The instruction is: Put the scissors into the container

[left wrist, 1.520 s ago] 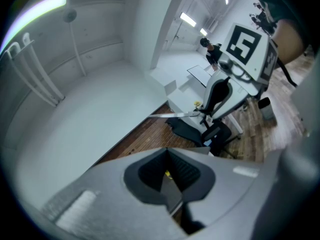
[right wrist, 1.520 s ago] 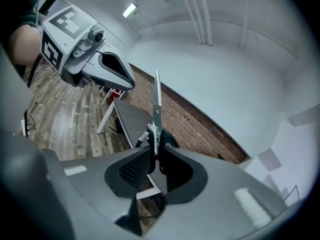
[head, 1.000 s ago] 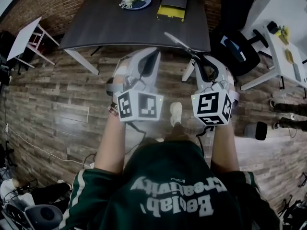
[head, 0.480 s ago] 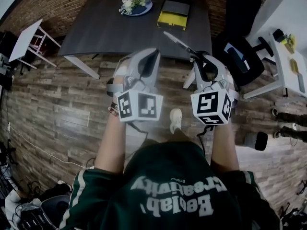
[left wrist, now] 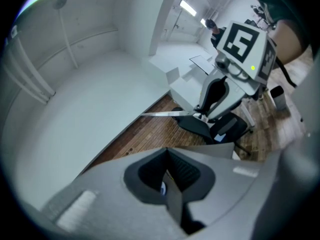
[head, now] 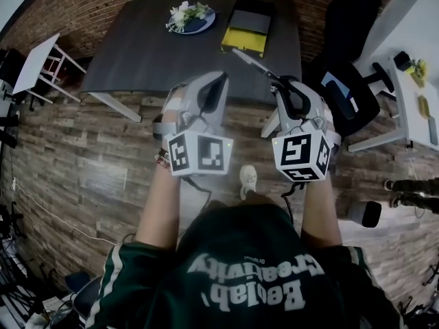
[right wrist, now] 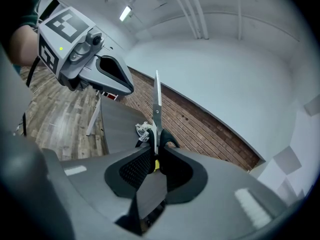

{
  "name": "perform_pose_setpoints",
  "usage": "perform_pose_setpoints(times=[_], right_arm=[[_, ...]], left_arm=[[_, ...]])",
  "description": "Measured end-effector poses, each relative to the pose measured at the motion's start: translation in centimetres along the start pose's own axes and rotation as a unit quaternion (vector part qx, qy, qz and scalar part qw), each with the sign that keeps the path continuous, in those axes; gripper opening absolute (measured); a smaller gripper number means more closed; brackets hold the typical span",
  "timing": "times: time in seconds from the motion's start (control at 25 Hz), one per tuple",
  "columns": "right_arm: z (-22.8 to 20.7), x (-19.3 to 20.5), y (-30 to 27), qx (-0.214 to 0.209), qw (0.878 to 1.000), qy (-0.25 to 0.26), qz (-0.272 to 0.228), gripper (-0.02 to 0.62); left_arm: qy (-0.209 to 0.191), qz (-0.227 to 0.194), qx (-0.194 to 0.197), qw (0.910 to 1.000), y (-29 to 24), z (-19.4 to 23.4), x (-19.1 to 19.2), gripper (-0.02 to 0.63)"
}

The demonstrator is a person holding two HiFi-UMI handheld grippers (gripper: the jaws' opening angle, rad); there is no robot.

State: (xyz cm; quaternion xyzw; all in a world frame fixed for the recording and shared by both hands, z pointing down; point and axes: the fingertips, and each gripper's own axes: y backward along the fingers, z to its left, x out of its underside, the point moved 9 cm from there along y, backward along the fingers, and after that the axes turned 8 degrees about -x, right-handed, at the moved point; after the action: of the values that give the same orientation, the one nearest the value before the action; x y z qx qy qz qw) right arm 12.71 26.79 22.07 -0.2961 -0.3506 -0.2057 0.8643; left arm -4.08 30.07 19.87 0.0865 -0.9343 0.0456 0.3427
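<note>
Scissors [head: 257, 66] farther over the table [head: 137, 46]

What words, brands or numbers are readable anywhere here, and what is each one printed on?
"Creativity": white print on the green shirt, upside down in the head view.
"Beolab": second line on the same shirt; the mark after it is unclear.
Tiny print beside "Creativity": too small to read.
No words on the left cube or right cube: only black-and-white square patterns.
</note>
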Motion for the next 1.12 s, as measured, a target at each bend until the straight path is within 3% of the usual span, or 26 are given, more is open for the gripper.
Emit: perform_pose_setpoints(times=[0.68,1.12], right_arm=[[-8.8,3.3,-9.2,-0.033,0.999,0.004,-0.001,0.080],[-12.1,5.8,-12.4,-0.047,0.999,0.004,-0.011,0.080]], left_arm=[[0.001,0.032,0.006,0.9995,-12.3,0.0,0.8,0.003],[-0.001,0.044,0.007,0.9990,-17.5,-1.5,0.6,0.003]])
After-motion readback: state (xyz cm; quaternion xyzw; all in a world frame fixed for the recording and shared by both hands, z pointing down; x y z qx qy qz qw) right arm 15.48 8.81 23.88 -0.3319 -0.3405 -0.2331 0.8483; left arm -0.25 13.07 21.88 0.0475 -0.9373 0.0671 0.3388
